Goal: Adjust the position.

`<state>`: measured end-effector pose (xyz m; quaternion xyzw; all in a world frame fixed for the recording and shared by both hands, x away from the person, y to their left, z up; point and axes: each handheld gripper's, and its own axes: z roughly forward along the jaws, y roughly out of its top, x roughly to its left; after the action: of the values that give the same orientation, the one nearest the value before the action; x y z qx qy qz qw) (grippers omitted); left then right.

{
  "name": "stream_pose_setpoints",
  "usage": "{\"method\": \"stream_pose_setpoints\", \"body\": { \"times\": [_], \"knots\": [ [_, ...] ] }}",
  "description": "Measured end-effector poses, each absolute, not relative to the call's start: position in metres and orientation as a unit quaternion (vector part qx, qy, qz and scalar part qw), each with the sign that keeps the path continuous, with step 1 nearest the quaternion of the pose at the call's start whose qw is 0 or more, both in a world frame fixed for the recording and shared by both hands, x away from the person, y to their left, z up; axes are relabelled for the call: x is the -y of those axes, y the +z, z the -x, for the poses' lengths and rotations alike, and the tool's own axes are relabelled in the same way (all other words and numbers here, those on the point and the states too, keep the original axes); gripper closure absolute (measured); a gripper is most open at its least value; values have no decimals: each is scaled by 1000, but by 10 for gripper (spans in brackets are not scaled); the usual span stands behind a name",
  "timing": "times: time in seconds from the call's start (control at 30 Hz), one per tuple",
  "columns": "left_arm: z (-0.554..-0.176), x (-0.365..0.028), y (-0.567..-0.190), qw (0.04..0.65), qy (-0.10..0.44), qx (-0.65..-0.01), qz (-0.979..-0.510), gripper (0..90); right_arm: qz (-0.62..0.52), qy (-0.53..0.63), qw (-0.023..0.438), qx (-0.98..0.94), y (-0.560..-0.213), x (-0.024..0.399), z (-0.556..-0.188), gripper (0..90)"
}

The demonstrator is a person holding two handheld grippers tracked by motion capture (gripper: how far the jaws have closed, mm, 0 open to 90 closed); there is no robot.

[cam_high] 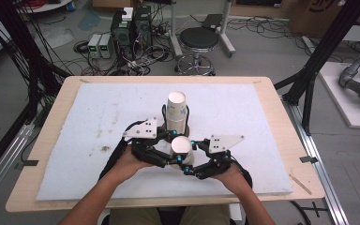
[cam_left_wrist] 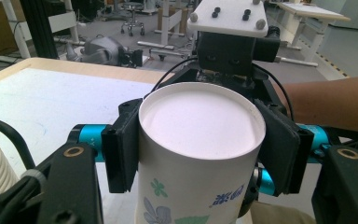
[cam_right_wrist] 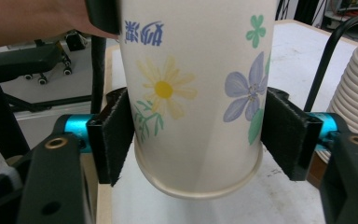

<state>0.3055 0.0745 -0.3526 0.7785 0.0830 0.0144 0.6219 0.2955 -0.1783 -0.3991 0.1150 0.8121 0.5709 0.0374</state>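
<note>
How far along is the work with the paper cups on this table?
Done: one flowered paper cup is off the stack of cups, which stands upside down on the white mat. In hand: the left gripper and the right gripper both clamp that cup, base up. Left, probably: setting it down apart from the stack.

One upside-down white flower-printed paper cup (cam_high: 182, 149), one stack of white paper cups (cam_high: 176, 111), two black hand-held grippers, left (cam_high: 165, 159) and right (cam_high: 193, 161), one white foam mat (cam_high: 243, 117), one light wooden table (cam_high: 51, 126), one black round stool (cam_high: 198, 40).
</note>
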Motion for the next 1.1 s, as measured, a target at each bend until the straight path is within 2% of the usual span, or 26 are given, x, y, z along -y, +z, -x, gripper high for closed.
{"method": "stream_pose_setpoints", "body": {
  "times": [0.37, 0.47, 0.5, 1.1],
  "knots": [
    [-305, -73, -356, 617, 22, -86, -782, 349, -108, 558, 42, -821, -398, 177, -295, 351],
    [-306, -72, -358, 611, 22, -111, -783, 163, -107, 554, 37, -825, -399, 177, -296, 351],
    [-306, -72, -358, 611, 21, -112, -783, 153, -108, 552, 37, -826, -399, 177, -296, 351],
    [-306, -86, -345, 568, 25, -101, -816, 153, -94, 475, 51, -874, -387, 175, -303, 344]
  ]
}}
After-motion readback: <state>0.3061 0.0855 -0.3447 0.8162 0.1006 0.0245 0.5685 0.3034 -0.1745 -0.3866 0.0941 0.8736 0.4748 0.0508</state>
